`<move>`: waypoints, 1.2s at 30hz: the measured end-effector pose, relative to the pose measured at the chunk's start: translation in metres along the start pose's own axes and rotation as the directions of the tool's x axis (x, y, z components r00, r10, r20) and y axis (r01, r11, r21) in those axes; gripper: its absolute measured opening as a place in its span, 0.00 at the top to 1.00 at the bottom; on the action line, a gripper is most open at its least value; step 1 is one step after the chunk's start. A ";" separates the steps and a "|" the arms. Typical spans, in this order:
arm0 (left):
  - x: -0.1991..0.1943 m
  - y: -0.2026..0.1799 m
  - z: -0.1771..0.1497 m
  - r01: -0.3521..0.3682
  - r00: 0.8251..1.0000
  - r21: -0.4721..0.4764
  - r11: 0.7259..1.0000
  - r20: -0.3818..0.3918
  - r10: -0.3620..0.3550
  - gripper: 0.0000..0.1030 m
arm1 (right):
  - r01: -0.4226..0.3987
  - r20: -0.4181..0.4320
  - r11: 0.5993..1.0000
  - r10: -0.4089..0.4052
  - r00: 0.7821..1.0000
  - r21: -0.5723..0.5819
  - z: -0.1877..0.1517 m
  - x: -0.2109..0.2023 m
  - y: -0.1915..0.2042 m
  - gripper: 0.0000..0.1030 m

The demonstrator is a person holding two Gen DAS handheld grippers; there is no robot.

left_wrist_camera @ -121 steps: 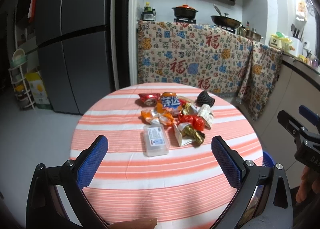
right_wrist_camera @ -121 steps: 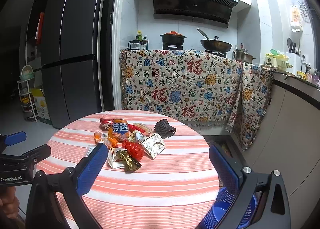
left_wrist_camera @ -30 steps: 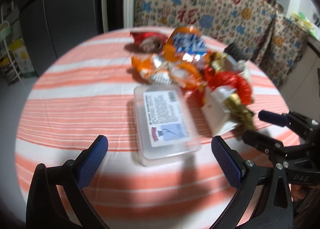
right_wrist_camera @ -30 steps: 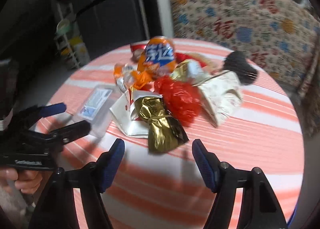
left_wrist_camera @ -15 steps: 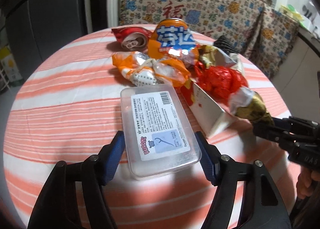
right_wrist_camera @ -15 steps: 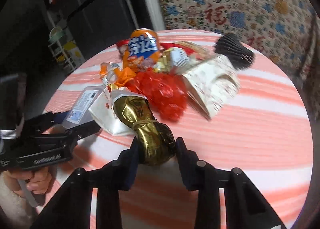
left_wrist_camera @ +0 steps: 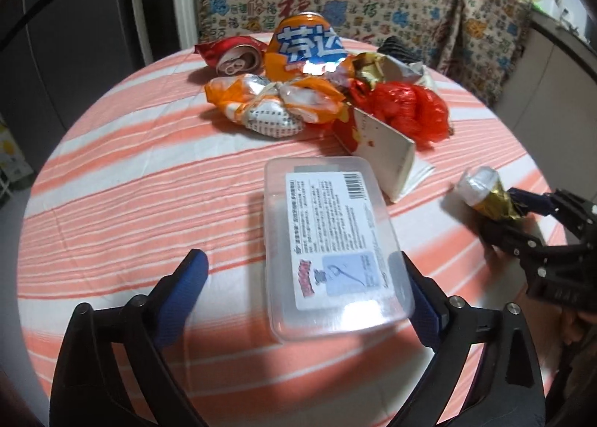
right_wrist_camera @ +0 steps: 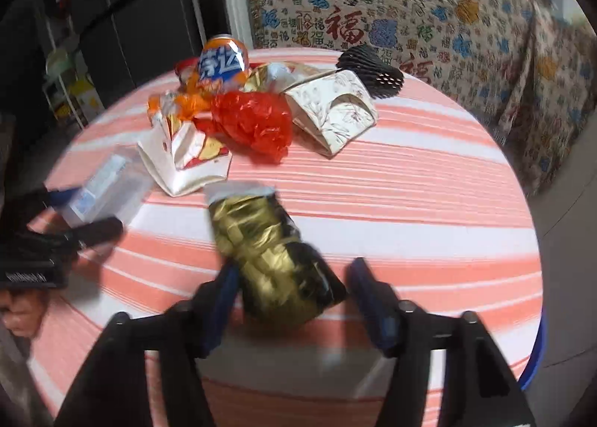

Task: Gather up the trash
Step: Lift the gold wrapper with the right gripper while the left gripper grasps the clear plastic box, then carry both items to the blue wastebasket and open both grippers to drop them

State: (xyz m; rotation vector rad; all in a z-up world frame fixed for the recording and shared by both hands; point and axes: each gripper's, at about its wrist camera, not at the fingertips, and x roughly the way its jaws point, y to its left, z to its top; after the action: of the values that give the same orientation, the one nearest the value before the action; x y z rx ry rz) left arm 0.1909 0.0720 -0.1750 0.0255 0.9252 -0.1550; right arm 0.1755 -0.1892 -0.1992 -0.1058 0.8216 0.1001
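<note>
Here our left tongs (left_wrist_camera: 304,294) stood wide and were opening, with the clear plastic box (left_wrist_camera: 332,244) between the pads; the right-hand pad lay against the box's corner, the other pad well clear, so nothing pinched it. Our right tongs (right_wrist_camera: 293,298) were opening too, at a middling width, with the gold foil wrapper (right_wrist_camera: 268,248) between the pads. Its left side sat close on one pad and a gap showed at the other, so we judged the grip slack; the blur kept us from saying more.

We took the plastic box as our landmark. It lay flat on the bench (left_wrist_camera: 149,180), label up, on the near side of the heap and apart from it. The gold wrapper sat to its right, near the bench edge and clear of the rest, likely pulled out so it could be taken alone. Just behind the box, touching or nearly so, leaned a white folded carton (left_wrist_camera: 384,154). Farther behind it lay the red plastic bag (left_wrist_camera: 406,109), an orange crumpled packet (left_wrist_camera: 276,106), the orange can (left_wrist_camera: 308,50) and a crushed red can (left_wrist_camera: 233,55). All the trash was on the bench, uncollected. A blue rim (right_wrist_camera: 533,360) showed below the bench edge, perhaps the bin.
</note>
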 end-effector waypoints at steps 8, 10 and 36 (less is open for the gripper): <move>0.004 -0.004 -0.003 -0.037 0.999 0.025 0.999 -0.017 0.037 0.01 | -0.016 0.002 0.999 0.016 1.000 -0.036 0.001 0.005 0.002 0.19; 0.003 -0.005 -0.003 -0.039 0.999 0.027 0.999 -0.017 0.040 0.01 | -0.039 0.005 0.998 0.039 0.999 -0.041 0.000 0.004 0.000 0.18; -0.039 -0.025 -0.001 0.010 1.000 0.046 0.999 0.004 -0.010 0.40 | -0.189 -0.131 0.982 0.185 0.974 -0.019 0.016 -0.042 -0.017 0.71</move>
State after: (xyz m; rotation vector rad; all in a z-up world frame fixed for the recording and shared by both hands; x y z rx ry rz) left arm 0.1637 0.0518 -0.1431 0.0636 0.9178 -0.1853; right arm 0.1609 -0.2064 -0.1564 -0.0640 0.9582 0.2866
